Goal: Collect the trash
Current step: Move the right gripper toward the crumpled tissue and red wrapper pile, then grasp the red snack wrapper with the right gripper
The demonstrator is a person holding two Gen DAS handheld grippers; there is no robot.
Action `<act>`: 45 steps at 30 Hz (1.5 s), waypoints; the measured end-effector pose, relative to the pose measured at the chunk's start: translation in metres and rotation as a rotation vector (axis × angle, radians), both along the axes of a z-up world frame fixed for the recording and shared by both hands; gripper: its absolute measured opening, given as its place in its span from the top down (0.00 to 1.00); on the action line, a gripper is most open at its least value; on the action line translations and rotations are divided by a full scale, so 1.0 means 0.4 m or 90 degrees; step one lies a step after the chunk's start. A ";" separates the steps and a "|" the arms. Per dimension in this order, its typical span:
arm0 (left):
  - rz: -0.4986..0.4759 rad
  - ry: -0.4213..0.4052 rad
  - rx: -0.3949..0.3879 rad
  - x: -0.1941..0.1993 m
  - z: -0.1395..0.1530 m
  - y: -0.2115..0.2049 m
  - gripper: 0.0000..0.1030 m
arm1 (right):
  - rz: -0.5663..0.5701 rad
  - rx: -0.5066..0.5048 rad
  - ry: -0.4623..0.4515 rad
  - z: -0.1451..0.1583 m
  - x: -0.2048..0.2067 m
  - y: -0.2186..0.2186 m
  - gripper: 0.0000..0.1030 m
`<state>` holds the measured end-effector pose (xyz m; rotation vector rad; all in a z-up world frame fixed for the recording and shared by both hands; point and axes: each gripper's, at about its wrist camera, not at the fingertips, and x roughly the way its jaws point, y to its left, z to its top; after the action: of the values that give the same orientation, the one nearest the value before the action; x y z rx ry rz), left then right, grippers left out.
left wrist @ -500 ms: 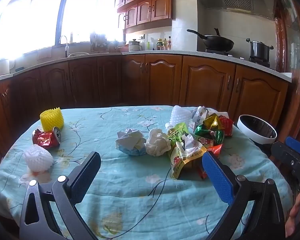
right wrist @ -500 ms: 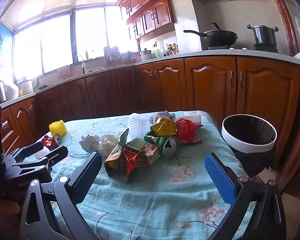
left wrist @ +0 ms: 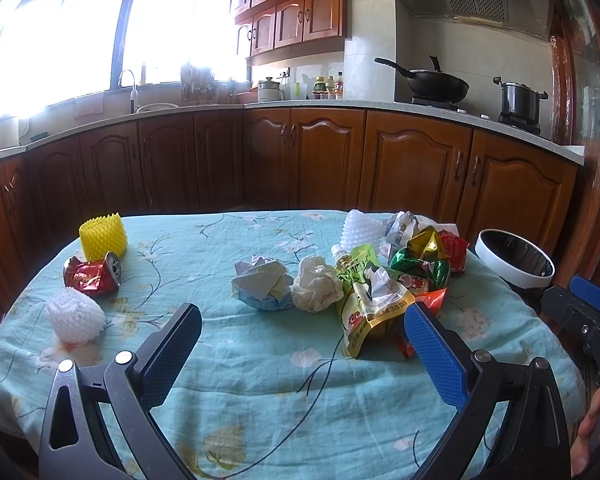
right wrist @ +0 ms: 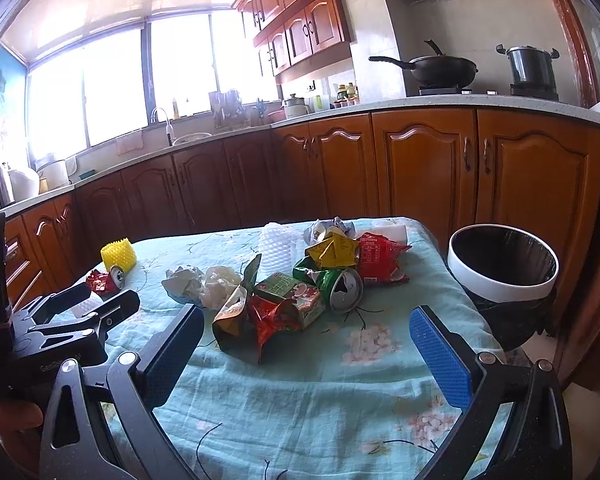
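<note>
Trash lies scattered on a table with a teal floral cloth (left wrist: 260, 360). A pile of snack wrappers (left wrist: 416, 264) (right wrist: 296, 300) with a crushed green can (right wrist: 344, 290) sits at the right. Two crumpled paper balls (left wrist: 262, 286) (left wrist: 316, 288) lie mid-table. A crushed red can (left wrist: 94, 274), a yellow foam net (left wrist: 102, 232) and a white foam net (left wrist: 76, 314) lie at the left. A white-rimmed bin with a black liner (right wrist: 504, 264) (left wrist: 514, 258) stands past the right edge. My left gripper (left wrist: 302, 340) and right gripper (right wrist: 306, 340) are open and empty above the near table edge.
Wooden kitchen cabinets (left wrist: 320, 160) and a counter run behind the table. A wok (left wrist: 436, 84) and a pot (left wrist: 520, 98) sit on the stove at the back right. Another white foam net (left wrist: 360, 228) lies behind the wrapper pile.
</note>
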<state>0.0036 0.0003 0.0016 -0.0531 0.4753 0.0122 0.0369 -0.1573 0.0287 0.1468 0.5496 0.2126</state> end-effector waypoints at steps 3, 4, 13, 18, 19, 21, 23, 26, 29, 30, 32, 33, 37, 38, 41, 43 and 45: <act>0.000 -0.002 0.002 -0.001 -0.014 0.001 0.01 | 0.003 0.004 0.003 -0.005 0.000 0.004 0.00; 0.000 -0.002 0.002 0.000 -0.015 0.002 0.01 | 0.004 0.005 0.003 -0.006 0.000 0.004 0.00; 0.000 0.004 -0.001 0.015 -0.026 0.004 0.01 | 0.018 0.016 0.012 -0.016 0.005 0.017 0.00; 0.002 0.011 -0.007 0.022 -0.034 0.009 0.01 | 0.021 0.023 0.020 -0.023 0.012 0.024 0.00; 0.002 0.012 -0.007 0.025 -0.035 0.010 0.01 | 0.022 0.025 0.022 -0.025 0.015 0.023 0.01; 0.005 0.021 -0.015 0.032 -0.040 0.014 0.02 | 0.026 0.030 0.031 -0.030 0.024 0.025 0.03; 0.006 0.032 -0.026 0.041 -0.042 0.021 0.02 | 0.028 0.037 0.042 -0.038 0.032 0.027 0.06; 0.010 0.041 -0.040 0.060 -0.044 0.035 0.02 | 0.034 0.050 0.067 -0.055 0.052 0.032 0.14; 0.014 0.014 -0.056 0.090 -0.046 0.058 0.05 | 0.045 0.061 0.092 -0.073 0.075 0.040 0.24; 0.016 0.018 -0.058 0.101 -0.048 0.067 0.06 | 0.048 0.067 0.100 -0.079 0.082 0.042 0.26; 0.021 0.002 -0.082 0.128 -0.051 0.085 0.07 | 0.051 0.075 0.117 -0.094 0.097 0.045 0.31; 0.023 0.007 -0.085 0.143 -0.054 0.094 0.07 | 0.052 0.077 0.125 -0.100 0.106 0.049 0.35; 0.026 0.003 -0.092 0.205 -0.057 0.121 0.07 | 0.057 0.090 0.155 -0.126 0.135 0.059 0.44; 0.026 0.007 -0.088 0.219 -0.059 0.123 0.07 | 0.059 0.092 0.161 -0.132 0.142 0.062 0.45; 0.027 0.029 -0.074 0.275 -0.073 0.126 0.07 | 0.066 0.097 0.185 -0.152 0.162 0.071 0.49; 0.028 0.041 -0.075 0.309 -0.083 0.130 0.07 | 0.072 0.104 0.201 -0.165 0.177 0.075 0.52; 0.026 0.053 -0.077 0.341 -0.094 0.133 0.07 | 0.075 0.106 0.212 -0.175 0.189 0.079 0.54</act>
<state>0.1401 0.0535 -0.0359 -0.1817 0.5576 0.0262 0.1126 -0.1256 -0.0412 0.3159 0.8727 0.3520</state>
